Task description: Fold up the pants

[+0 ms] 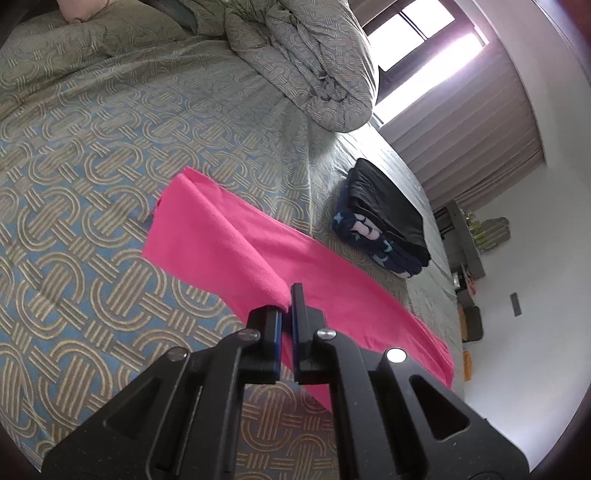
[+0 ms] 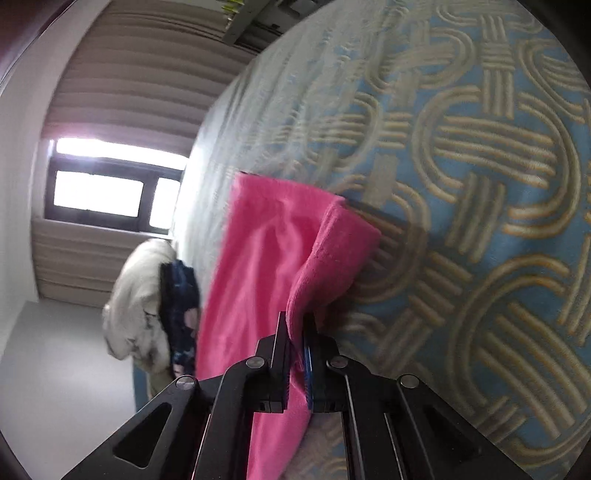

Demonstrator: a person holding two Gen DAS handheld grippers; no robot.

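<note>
Pink pants (image 1: pixel 236 243) lie stretched in a long, soft band across the bed (image 1: pixel 92 166), fleecy and matte, with a raised crease running down their length. The left hand-held gripper (image 1: pixel 287 299) has its black fingers pressed together on a bunched ridge of that pink fabric, blue pads showing on their inner faces. Over on the right wrist view, the right hand-held gripper (image 2: pixel 295 325) pinches the pants (image 2: pixel 258 266) too, clamped on a thick stitched hem that curls over into a rounded flap (the seam line is plain to see), while the rest of the cloth hangs in loose vertical folds.

The bed's cover is quilted, blue-grey with woven-looking tan arcs and bars in an interlocking pattern. Beyond the pants sits a neat stack of folded clothes (image 1: pixel 384 225): smooth black cloth on top, navy fabric with pale stars and pink patches beneath. A puffy comforter (image 1: pixel 306 62) in the same pattern is heaped in deep rolls near the window (image 1: pixel 417 33). Ribbed, pleated curtains (image 1: pixel 480 140) hang beside it.
</note>
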